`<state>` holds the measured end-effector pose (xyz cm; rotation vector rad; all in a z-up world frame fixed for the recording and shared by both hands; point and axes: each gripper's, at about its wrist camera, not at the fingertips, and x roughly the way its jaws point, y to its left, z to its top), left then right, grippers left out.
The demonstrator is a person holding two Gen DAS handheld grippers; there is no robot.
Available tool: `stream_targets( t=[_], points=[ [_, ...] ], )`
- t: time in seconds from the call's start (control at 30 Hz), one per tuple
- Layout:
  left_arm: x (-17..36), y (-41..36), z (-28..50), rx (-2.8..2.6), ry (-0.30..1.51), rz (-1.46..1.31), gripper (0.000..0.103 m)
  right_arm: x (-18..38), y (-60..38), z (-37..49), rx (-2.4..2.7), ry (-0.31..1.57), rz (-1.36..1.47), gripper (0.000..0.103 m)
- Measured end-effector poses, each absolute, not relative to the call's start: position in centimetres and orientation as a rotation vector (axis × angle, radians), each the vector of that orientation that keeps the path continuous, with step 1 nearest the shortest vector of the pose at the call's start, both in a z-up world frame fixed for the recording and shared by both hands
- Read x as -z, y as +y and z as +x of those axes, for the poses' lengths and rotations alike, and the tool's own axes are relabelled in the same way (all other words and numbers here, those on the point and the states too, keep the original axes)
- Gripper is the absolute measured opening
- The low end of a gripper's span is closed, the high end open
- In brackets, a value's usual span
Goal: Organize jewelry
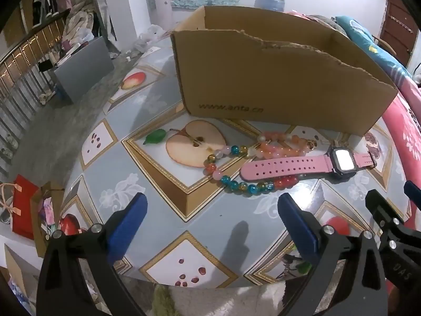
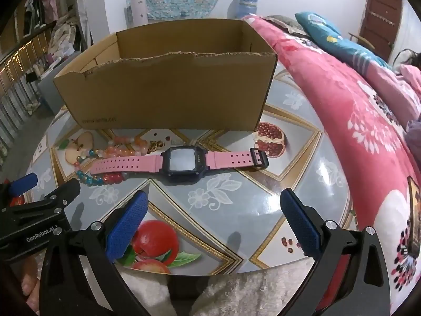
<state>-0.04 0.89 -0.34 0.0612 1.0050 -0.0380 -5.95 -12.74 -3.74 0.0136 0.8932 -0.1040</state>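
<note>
A pink-strapped watch [image 1: 310, 164] [image 2: 181, 162] with a black square case lies flat on the fruit-patterned table [image 1: 200, 218], in front of an open cardboard box [image 1: 276, 79] [image 2: 168, 89]. Beside it lie a multicoloured bead bracelet [image 1: 236, 181] [image 2: 92, 177] and a coral-pink bead bracelet [image 1: 281, 144] [image 2: 123, 146], with small gold pieces [image 2: 154, 146] near them. My left gripper [image 1: 211, 204] hovers open near the table's front edge, short of the beads. My right gripper [image 2: 214, 202] hovers open in front of the watch. Neither holds anything.
A bed with a pink floral quilt [image 2: 355, 100] runs along the table's right side. Red and brown paper bags [image 1: 25, 210] stand on the floor to the left. A grey box [image 1: 84, 68] and a railing [image 1: 23, 60] lie beyond. White fluffy fabric [image 2: 236, 289] sits below the near edge.
</note>
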Motion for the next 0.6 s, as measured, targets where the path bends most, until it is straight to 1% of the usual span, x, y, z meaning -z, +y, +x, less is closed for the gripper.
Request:
stream_targets(
  t=[0.6],
  points=[
    [0.44,1.2,0.0,0.041,1.014,0.047,0.097,3.27,-12.26,-6.04,0.096,0.903,0.009,0.096]
  ],
)
